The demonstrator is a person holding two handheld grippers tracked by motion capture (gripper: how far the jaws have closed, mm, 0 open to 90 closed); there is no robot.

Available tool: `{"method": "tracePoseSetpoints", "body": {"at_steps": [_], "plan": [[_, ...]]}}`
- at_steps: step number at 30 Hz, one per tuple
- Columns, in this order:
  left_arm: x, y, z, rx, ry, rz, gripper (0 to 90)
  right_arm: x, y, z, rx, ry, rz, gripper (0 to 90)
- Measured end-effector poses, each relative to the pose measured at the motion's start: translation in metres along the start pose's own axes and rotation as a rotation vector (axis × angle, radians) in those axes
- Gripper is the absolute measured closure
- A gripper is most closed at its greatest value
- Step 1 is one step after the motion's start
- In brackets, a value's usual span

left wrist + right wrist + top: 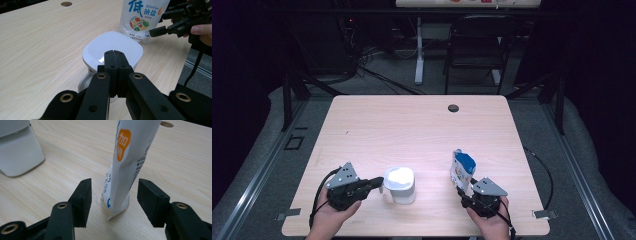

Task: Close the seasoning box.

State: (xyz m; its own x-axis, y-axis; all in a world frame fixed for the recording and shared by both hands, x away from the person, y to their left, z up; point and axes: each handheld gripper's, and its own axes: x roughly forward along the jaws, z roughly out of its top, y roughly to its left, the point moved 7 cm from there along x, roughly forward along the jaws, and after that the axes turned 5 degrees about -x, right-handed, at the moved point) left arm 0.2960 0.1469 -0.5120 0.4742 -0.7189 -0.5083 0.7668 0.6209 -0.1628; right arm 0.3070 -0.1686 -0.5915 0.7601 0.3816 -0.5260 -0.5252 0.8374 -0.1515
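Salt pouch [125, 165], white with blue print and an orange patch, stands upright on the wooden table [412, 125], right of centre in the lower half of the high view [462, 170]. My right claw [113, 200] sits at its base with the jaws spread on either side; in the right gripper view there is a gap between each black pad and the pouch, so I am not pressing on it. In the left gripper view the same pouch [142, 20] rises at the top right, with my right claw [162, 27] reaching in beside it from the right edge. Left of the pouch in the high view stands a white lidded container [400, 184] with rounded corners, near the lower middle of the frame and apart from the pouch. My left claw [115, 53] has its jaws pressed together with nothing between them, their tips over the near edge of the container's lid [113, 47]; whether they touch it I cannot tell. My left hand [334, 212] comes in from the bottom left, my right hand [492, 220] from the bottom right. A small dark hole [453, 108] sits in the tabletop toward the upper right.
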Motion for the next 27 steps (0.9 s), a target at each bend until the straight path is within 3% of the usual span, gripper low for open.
{"method": "tracePoseSetpoints", "body": {"at_steps": [15,27], "plan": [[-0.010,0.024,-0.003,-0.046,-0.012,0.051,90.0,0.000,0.000,0.000,0.002,-0.001,0.003,45.4],[-0.012,0.055,-0.020,-0.132,-0.012,0.101,89.6,0.001,-0.001,-0.001,0.001,-0.003,0.003,45.3]]}}
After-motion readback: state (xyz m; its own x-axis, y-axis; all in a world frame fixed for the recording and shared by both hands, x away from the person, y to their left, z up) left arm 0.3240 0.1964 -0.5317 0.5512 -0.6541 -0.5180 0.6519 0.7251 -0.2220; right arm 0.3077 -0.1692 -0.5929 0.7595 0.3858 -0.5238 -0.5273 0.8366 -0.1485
